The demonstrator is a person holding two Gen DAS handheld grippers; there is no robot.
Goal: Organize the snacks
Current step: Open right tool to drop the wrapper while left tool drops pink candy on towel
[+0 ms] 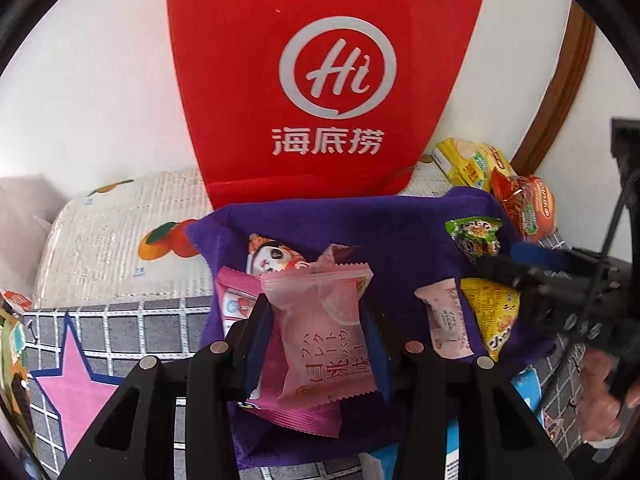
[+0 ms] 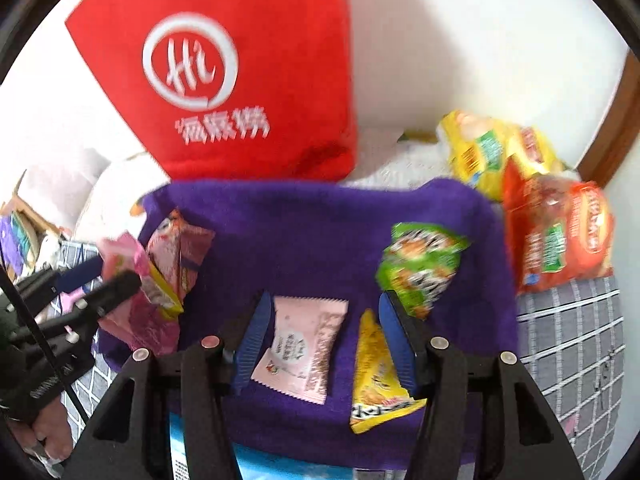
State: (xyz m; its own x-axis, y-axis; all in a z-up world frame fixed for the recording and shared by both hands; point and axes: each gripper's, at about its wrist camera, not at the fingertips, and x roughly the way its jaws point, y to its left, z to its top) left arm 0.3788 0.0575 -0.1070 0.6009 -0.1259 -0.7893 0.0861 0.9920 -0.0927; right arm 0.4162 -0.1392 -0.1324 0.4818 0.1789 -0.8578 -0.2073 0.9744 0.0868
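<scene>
My left gripper (image 1: 316, 340) is shut on a pale pink snack packet (image 1: 326, 336) and holds it over a purple cloth (image 1: 400, 232). Under it lie a darker pink packet (image 1: 236, 304) and a packet with a face print (image 1: 276, 258). My right gripper (image 2: 324, 344) is open above the cloth (image 2: 300, 232), with a small pink packet (image 2: 302, 346) and a yellow packet (image 2: 376, 380) between its fingers. A green packet (image 2: 420, 268) lies just beyond its right finger. The right gripper also shows in the left wrist view (image 1: 516, 268).
A red paper bag (image 1: 320, 80) stands behind the cloth against the white wall. Yellow (image 2: 492, 152) and orange (image 2: 560, 232) snack bags lie at the back right. A checked grey tablecloth (image 2: 572, 336) with a pink star (image 1: 72, 384) covers the table.
</scene>
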